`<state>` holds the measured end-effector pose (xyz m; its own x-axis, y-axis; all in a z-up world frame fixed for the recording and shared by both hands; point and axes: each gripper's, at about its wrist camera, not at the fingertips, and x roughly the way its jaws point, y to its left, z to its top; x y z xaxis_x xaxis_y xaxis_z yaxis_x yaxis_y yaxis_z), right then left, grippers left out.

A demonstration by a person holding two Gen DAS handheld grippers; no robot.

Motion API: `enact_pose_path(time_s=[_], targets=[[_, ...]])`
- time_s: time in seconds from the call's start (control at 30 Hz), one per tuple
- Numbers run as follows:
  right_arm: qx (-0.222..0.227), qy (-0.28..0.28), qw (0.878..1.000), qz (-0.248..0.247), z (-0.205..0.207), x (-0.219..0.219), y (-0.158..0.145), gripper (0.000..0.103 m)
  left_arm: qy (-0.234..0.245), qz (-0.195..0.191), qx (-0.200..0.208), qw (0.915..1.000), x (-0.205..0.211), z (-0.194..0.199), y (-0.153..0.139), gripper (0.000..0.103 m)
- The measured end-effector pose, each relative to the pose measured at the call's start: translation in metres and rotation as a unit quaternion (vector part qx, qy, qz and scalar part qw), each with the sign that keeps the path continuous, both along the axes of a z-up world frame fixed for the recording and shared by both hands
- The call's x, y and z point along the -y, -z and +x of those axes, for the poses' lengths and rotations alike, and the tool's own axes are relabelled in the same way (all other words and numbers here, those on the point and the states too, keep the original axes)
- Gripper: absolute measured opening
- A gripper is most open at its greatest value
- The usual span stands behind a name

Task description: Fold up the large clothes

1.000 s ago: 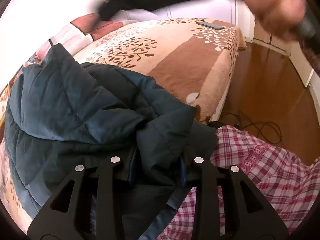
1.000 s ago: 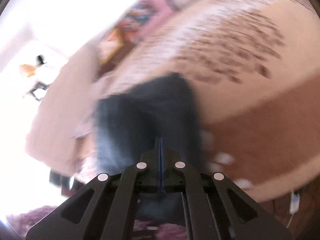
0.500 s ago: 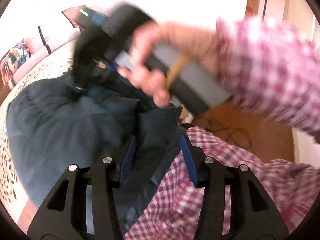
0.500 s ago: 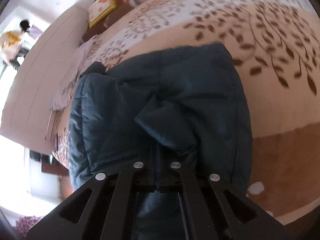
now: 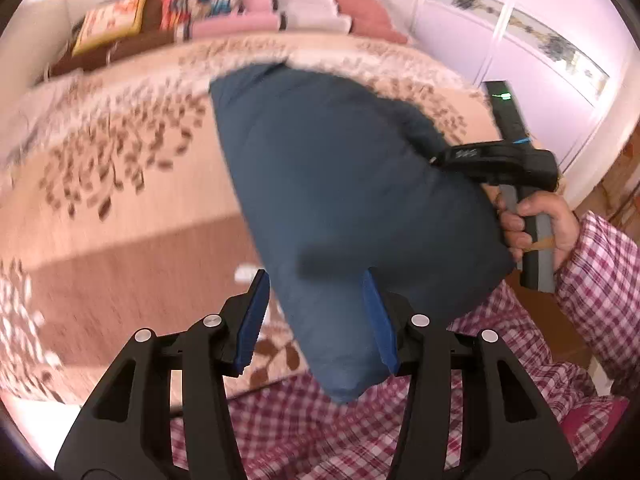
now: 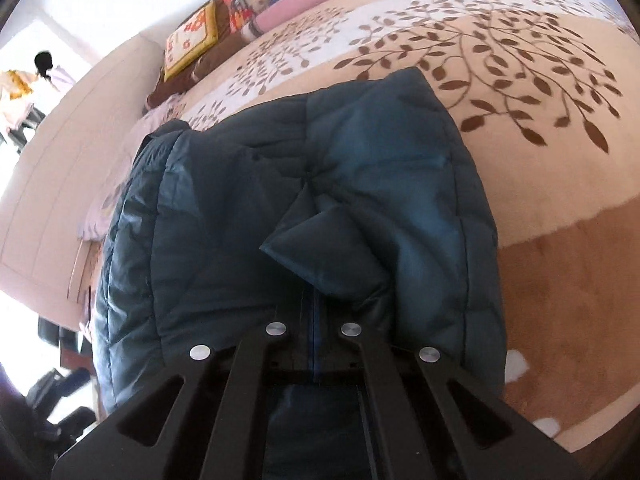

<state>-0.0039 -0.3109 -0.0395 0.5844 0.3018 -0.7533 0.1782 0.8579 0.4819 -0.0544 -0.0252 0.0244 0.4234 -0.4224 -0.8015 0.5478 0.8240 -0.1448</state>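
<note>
The left view is smeared by motion: the bed (image 5: 120,208) and its pillows (image 5: 224,8) blur, and the jacket (image 5: 352,184) shows no stitching. The jacket hides part of the left gripper's (image 5: 316,316) right pad and the right gripper's (image 5: 436,158) fingertips. In the right view, folds bury the fingertips; the jacket's lower edge is hidden behind the gripper body.
</note>
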Motion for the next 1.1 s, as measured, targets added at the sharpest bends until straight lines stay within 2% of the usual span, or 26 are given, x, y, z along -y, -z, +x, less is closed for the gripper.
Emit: enact_pose_path(time_s=[0.07,0.13,0.23,0.33,0.47,0.6,0.77,0.87,0.97,1.03,1.1], targets=[[0.011,0.012,1.000,-0.005,-0.006,0.000,0.004,0.000,-0.006,0.003,-0.016,0.9999,-0.001,0.000,0.011,0.052],[0.013,0.018,1.000,-0.013,-0.009,-0.002,0.005,0.000,-0.012,0.009,-0.027,0.9995,-0.001,0.004,0.018,0.061],[0.011,0.023,1.000,-0.017,-0.014,-0.003,0.007,0.000,-0.024,0.015,-0.048,0.9984,-0.006,0.012,0.029,0.067],[0.006,0.023,1.000,-0.005,-0.020,0.001,0.008,0.000,-0.020,0.026,-0.039,0.9987,-0.001,0.011,0.033,0.071],[-0.006,0.014,1.000,-0.002,-0.020,0.004,0.007,0.000,-0.018,0.052,-0.015,0.9984,0.006,0.005,0.030,0.073],[-0.027,0.013,0.999,-0.014,-0.016,0.005,-0.010,0.000,-0.023,0.051,-0.005,0.9985,0.002,0.005,0.026,0.072],[0.000,0.032,0.999,0.012,-0.042,0.013,-0.034,0.000,-0.031,0.041,-0.009,0.9986,-0.003,0.004,0.024,0.072],[0.009,0.040,0.999,-0.008,-0.072,0.012,-0.050,0.001,-0.030,0.039,-0.003,0.9988,-0.002,0.004,0.023,0.072],[-0.007,0.033,0.999,-0.031,-0.103,0.006,-0.050,0.001,-0.031,0.032,-0.007,0.9990,-0.004,0.005,0.024,0.072],[-0.038,0.027,0.998,-0.034,-0.117,0.002,-0.038,0.001,-0.033,0.026,-0.011,0.9991,-0.005,0.007,0.025,0.072],[-0.081,0.023,0.995,-0.059,-0.131,-0.003,-0.019,0.000,-0.032,0.022,-0.014,0.9992,-0.005,0.007,0.025,0.072]])
